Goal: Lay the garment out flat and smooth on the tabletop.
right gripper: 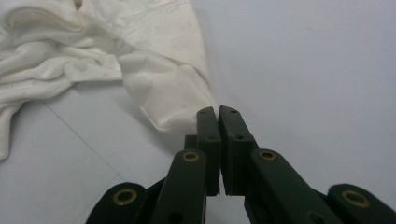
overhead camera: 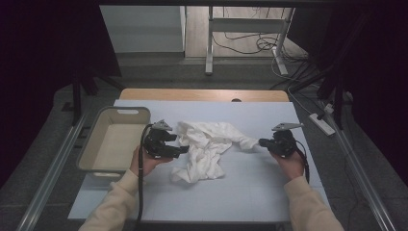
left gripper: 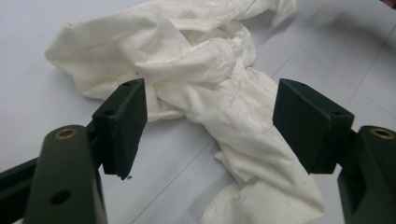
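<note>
Forearms in pale sleeves enter from the near edge of the high view, each hand carrying a gripper. Left gripper (overhead camera: pixel 180 144): jaws spread wide, empty, poised just at the left margin of the white garment (overhead camera: pixel 207 147), whose crumpled bulk lies directly ahead between and beyond the jaws in the left gripper view (left gripper: pixel 210 88). Right gripper (overhead camera: pixel 262 142): jaws pressed together on a corner of the garment's drawn-out end (right gripper: pixel 163 88), the cloth tip meeting them in the right gripper view. Garment: heaped mid-worktop (overhead camera: pixel 269 187), with one arm of cloth running rightward to the right gripper, so its long axis lies roughly across the worktop, left to right. An empty grey bin (overhead camera: pixel 113 139) stands at the worktop's left, just beside the left hand. Judged: the left gripper is nearer the bulk and only has to close on the near fold.
</note>
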The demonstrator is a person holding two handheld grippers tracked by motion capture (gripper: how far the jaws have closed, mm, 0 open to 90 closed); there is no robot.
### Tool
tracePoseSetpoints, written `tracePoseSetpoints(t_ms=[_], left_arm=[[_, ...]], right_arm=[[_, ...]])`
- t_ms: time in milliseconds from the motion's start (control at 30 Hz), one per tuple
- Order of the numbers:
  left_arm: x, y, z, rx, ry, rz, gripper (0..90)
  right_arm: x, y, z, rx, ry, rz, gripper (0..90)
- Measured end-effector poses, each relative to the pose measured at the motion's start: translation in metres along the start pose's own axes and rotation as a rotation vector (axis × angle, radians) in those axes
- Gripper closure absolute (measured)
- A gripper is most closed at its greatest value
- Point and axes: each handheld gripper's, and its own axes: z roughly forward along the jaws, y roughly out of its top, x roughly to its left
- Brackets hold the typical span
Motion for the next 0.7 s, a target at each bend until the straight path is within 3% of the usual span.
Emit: tracePoseSetpoints(t_ms=[200, 700], left_arm=[[0.0, 0.0, 0.0, 0.001, 0.0, 0.001, 26.7], [0.001, 0.0, 0.0, -0.001, 0.0, -0.007, 26.6]], right_arm=[[-0.015, -0.005, -0.008, -0.006, -0.029, 0.043, 87.2], [-0.034, -0.012, -0.017, 0.017, -0.091, 0.066, 87.2]])
